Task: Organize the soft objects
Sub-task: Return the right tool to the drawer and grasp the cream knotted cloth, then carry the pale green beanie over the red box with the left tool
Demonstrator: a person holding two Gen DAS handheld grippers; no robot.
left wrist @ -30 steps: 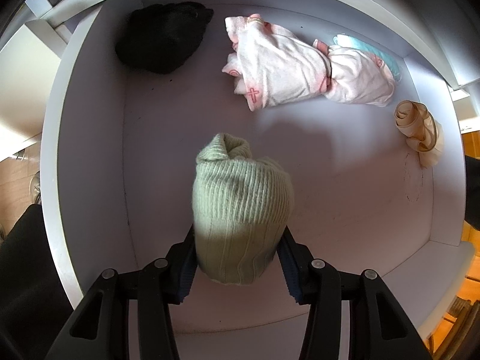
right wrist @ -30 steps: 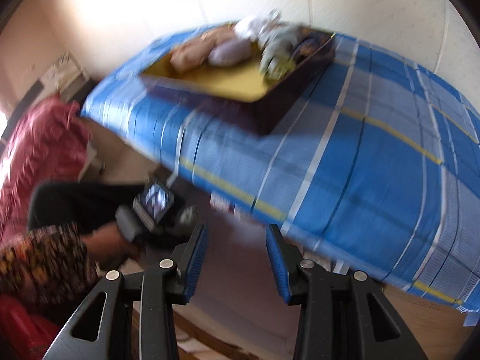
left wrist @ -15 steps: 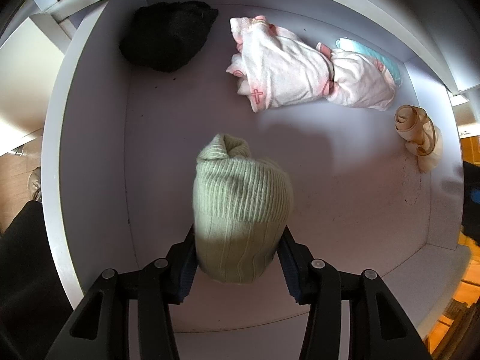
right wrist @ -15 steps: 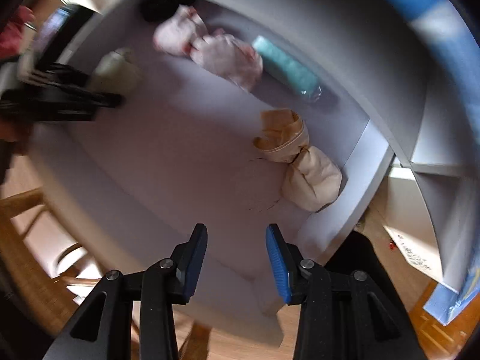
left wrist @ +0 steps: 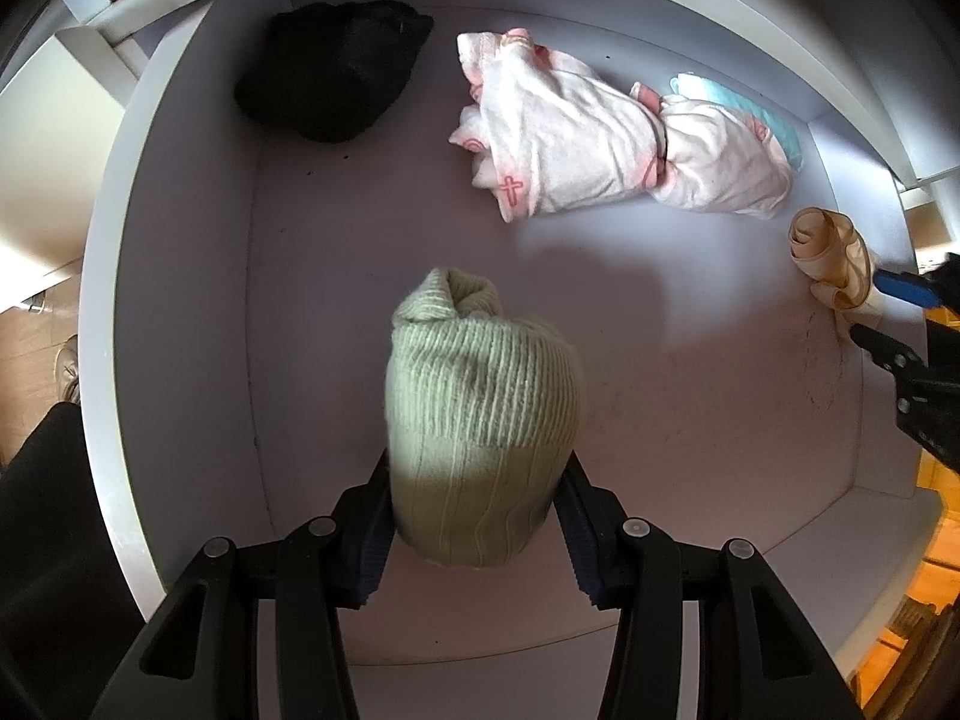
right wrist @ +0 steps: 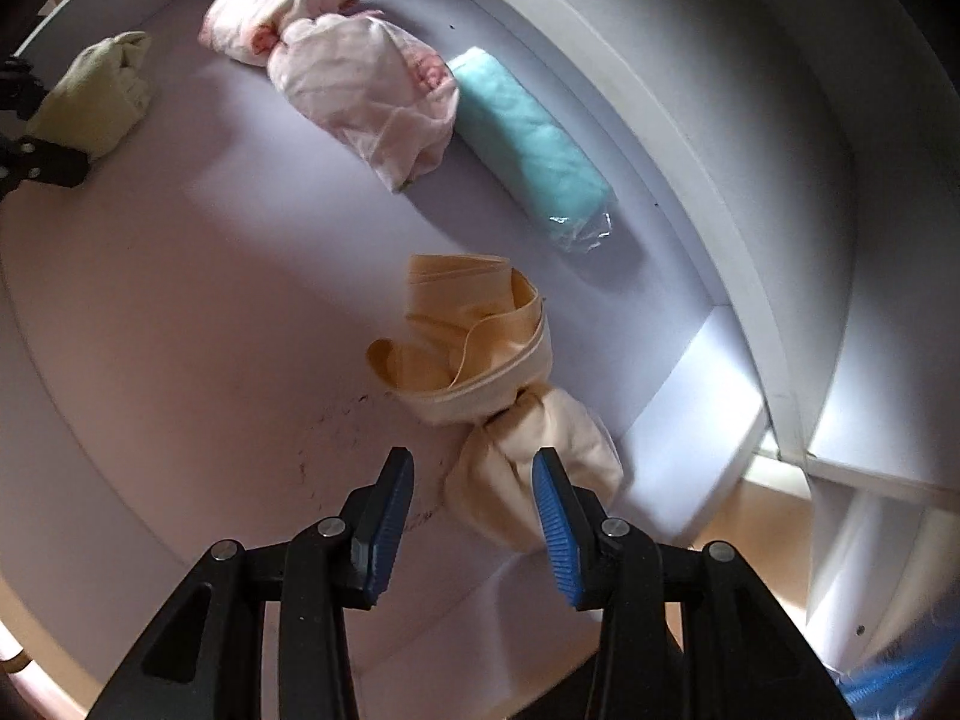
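Observation:
A pale green knit hat [left wrist: 480, 396] hangs over the white drawer floor [left wrist: 660, 372], and my left gripper [left wrist: 477, 468] is shut on its lower end. The hat also shows at the left of the right wrist view [right wrist: 90, 102]. My right gripper [right wrist: 473, 459] stands open just above the knotted end of a cream cloth bundle [right wrist: 480, 360]. Its pads [right wrist: 555, 516] do not press the cloth. In the left wrist view that bundle [left wrist: 831, 258] lies by the right wall, with the right gripper [left wrist: 888, 324] beside it.
A pink-and-white cloth bundle [left wrist: 570, 144] lies along the back wall, with a teal roll in clear wrap [right wrist: 528, 144] behind it. A black knit item [left wrist: 330, 66] sits in the back left corner. White drawer walls [left wrist: 180, 300] ring the floor.
My right gripper swung away from the blue bed and came down into the drawer, close over the cream bundle. The left gripper and the green hat stayed put.

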